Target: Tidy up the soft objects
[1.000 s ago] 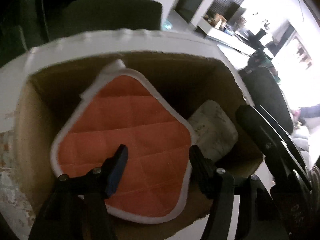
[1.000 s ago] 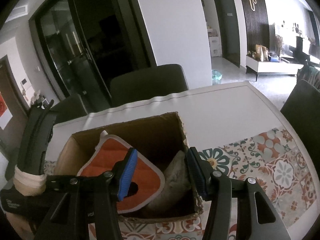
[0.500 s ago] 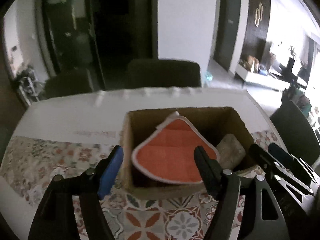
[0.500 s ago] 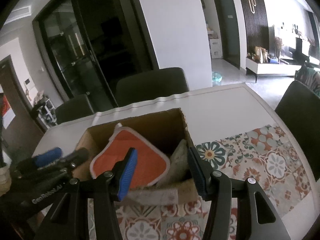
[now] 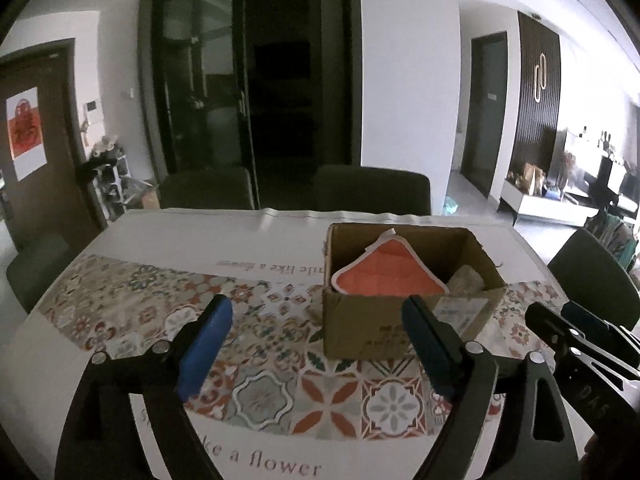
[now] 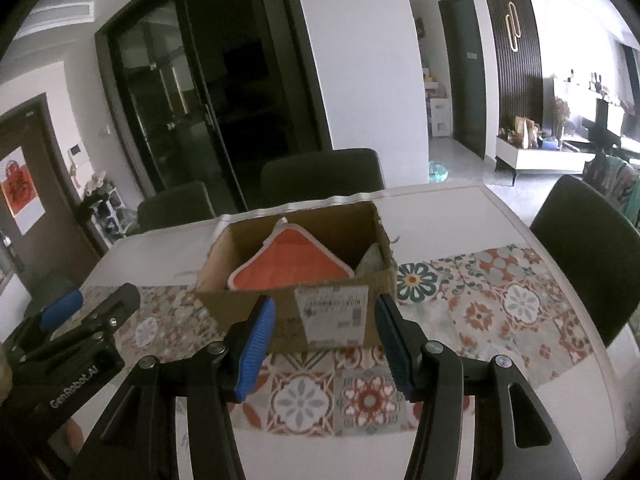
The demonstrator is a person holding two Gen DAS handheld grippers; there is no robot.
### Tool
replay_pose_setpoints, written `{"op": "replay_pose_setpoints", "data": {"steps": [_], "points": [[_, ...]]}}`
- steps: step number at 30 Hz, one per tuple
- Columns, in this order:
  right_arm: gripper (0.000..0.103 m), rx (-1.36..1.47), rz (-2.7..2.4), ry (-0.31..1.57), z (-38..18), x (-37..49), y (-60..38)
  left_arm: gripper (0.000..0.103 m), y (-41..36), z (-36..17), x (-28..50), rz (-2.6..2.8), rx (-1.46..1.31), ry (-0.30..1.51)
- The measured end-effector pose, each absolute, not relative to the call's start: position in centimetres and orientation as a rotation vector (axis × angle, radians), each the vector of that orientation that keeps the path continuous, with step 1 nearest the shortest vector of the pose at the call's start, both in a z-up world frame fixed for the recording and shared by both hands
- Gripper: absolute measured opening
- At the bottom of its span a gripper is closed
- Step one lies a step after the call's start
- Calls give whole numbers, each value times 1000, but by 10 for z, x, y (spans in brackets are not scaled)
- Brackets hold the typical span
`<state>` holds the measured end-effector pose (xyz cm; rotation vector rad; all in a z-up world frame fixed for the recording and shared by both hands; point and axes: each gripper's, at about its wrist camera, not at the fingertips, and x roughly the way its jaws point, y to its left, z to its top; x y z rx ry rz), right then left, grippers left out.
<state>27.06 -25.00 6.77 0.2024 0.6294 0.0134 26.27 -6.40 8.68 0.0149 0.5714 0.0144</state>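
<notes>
Two soft items sit in the cardboard box [image 5: 404, 320] at centre right of the left wrist view: an orange potholder [image 5: 386, 274] and a pale pad [image 5: 464, 280]. The left gripper [image 5: 316, 342] has just been opening, nothing between its jaws.

In the right wrist view, the right gripper [image 6: 324, 346] hangs half open and empty at lower centre. Both should pull back clear of the box wall.

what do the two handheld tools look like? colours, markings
Both match: black angular arms with silver screw heads, each ending in two blue ribbed pads. Seen from its own camera, the left tool shows pads that look darker on one side. The right tool has brighter blue pads. From the side, the left one's black body carries white "GenRobot.AI" lettering. No cables visible.
</notes>
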Motion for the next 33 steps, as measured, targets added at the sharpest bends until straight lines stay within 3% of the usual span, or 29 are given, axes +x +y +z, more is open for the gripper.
{"op": "replay_pose_setpoints", "data": {"steps": [3,6,13,16,33], "points": [[54,180,6,608,74,242,-245,95,-58,92,234,36,17,525],[66,163,-6,590,80,220,-242,97,-54,100,203,51,28,474],[67,113,-66,508,95,161,-237,103,-47,110,150,49,37,408],[73,104,-88,485,99,143,-236,103,-44,111,132,31,28,392],[74,115,-93,428,102,96,-235,103,-41,119,81,44,46,313]]}}
